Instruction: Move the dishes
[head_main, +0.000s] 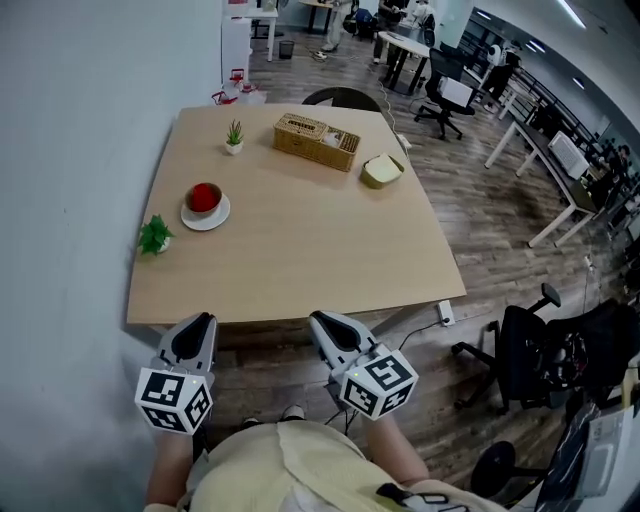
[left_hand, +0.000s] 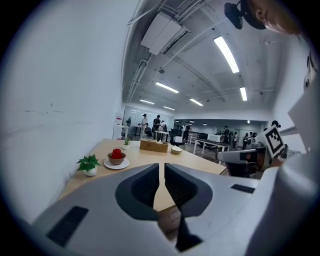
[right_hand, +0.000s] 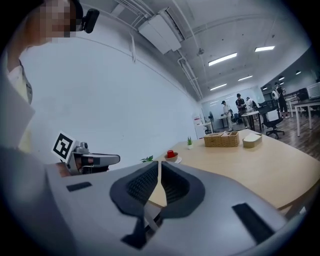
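Observation:
On the left part of the wooden table (head_main: 300, 250) lies a white saucer (head_main: 190, 218) that carries a brown bowl with a red cup (head_main: 205, 196) in it. The stack also shows in the left gripper view as the bowl (left_hand: 116, 158) and in the right gripper view as the red cup (right_hand: 171, 154). My left gripper (head_main: 197, 323) and right gripper (head_main: 322, 322) hover side by side just short of the table's near edge, both shut and empty. Their jaws meet in the left gripper (left_hand: 161, 172) and the right gripper (right_hand: 159, 172) in their own views.
A small potted plant (head_main: 154, 236) stands near the left edge, a second plant (head_main: 234, 137) at the back. A wicker basket (head_main: 316, 141) and a pale lidded dish (head_main: 382, 170) sit at the far right. Office chairs (head_main: 520, 350) stand on the floor to the right.

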